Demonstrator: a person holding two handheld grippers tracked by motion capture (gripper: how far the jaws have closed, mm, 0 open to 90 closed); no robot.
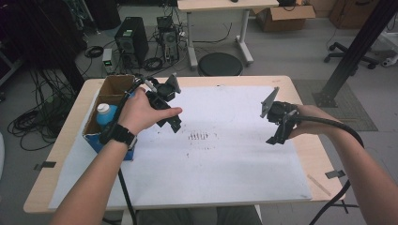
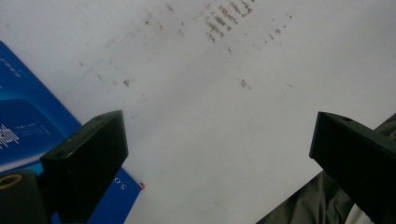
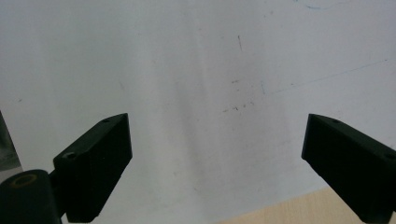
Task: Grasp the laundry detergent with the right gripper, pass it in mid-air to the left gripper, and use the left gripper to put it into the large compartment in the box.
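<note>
Left hand-held gripper [image 1: 171, 123] gapes empty beside blue box [image 1: 109, 123]; right hand-held gripper [image 1: 278, 137] likewise apart, over white sheet [image 1: 225, 164].

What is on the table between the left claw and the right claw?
In the high view, a bare stretch of white sheet lies between the left claw and the right claw, marked by small dark smudges. No object lies there.

1. White paper sheet [image 1: 225, 159], smudged with dark marks, covering the wooden table [image 1: 300, 93]
2. Black round stool [image 1: 220, 64] behind the table
3. Black computer tower [image 1: 132, 40] on the floor, amid cables
4. Cardboard box [image 1: 285, 16], open, far right
</note>
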